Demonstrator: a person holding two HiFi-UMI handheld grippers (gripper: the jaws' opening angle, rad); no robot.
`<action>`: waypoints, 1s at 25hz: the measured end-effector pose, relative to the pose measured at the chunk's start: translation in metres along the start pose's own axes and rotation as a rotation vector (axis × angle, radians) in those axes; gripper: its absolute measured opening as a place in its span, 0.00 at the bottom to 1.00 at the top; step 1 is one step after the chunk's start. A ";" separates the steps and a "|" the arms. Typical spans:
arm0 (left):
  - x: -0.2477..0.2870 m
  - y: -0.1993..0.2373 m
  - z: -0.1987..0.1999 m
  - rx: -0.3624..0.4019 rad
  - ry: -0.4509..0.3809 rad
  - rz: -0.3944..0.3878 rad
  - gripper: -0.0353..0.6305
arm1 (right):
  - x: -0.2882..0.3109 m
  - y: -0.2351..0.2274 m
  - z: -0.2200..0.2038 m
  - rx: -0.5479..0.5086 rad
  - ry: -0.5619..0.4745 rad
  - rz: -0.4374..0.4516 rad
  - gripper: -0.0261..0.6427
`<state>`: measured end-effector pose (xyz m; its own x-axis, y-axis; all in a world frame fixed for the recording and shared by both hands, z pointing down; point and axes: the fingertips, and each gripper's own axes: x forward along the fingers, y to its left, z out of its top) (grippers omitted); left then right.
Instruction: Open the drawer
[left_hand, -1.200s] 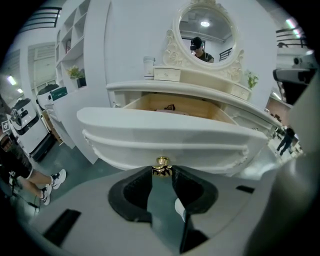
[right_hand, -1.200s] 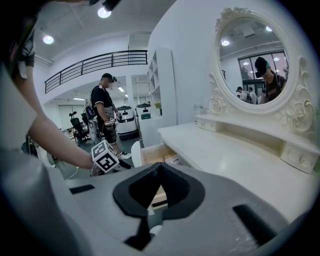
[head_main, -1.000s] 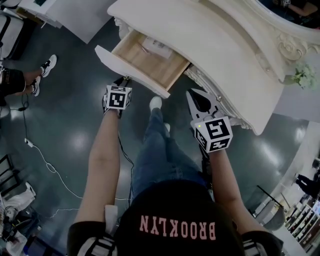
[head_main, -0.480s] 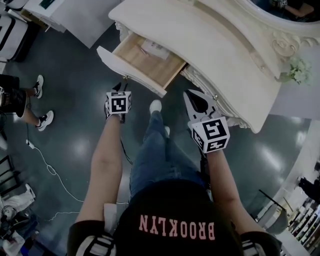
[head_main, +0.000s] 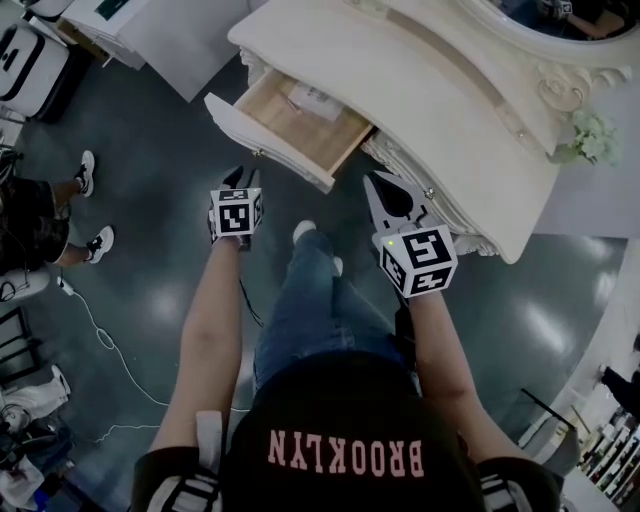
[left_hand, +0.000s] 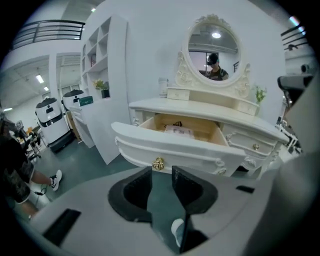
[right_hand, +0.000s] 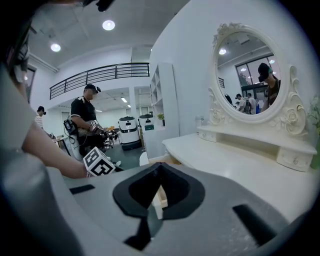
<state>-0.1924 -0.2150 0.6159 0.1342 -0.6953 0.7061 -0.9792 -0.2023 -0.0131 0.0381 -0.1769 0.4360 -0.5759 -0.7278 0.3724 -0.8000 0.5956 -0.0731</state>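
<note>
The cream dressing table's left drawer (head_main: 300, 118) stands pulled out, its wooden inside showing a white packet (left_hand: 179, 131). The carved drawer front (left_hand: 175, 148) carries a small gold knob (left_hand: 158, 163). My left gripper (head_main: 237, 177) hangs just short of that front, and in the left gripper view the left gripper (left_hand: 162, 173) is open with nothing between its fingers, the knob just beyond them. My right gripper (head_main: 374, 181) is to the right of the drawer by the table's edge. In its own view the right gripper (right_hand: 159, 169) is shut and empty.
The dressing table top (head_main: 420, 90) with an oval mirror (left_hand: 213, 50) fills the upper right. A second, closed drawer (left_hand: 252, 145) lies right of the open one. A person stands on the floor at the left (head_main: 40, 215). White robots (left_hand: 48, 122) and a shelf unit (left_hand: 102, 80) stand beyond.
Both grippers have drawn back a little from the table and risen. The left gripper now sits farther from the drawer front. The bystander at the left has shifted.
</note>
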 end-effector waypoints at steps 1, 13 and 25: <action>-0.004 -0.001 0.003 -0.015 -0.014 0.000 0.23 | 0.000 0.000 0.003 -0.008 -0.006 -0.002 0.03; -0.049 0.004 0.051 0.066 -0.154 -0.003 0.08 | 0.016 0.005 0.042 -0.023 -0.063 -0.044 0.03; -0.113 0.010 0.131 0.116 -0.341 -0.033 0.06 | 0.009 0.000 0.098 -0.005 -0.170 -0.144 0.03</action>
<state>-0.1979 -0.2287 0.4429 0.2276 -0.8730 0.4313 -0.9524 -0.2919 -0.0883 0.0161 -0.2169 0.3491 -0.4766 -0.8518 0.2176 -0.8752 0.4831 -0.0256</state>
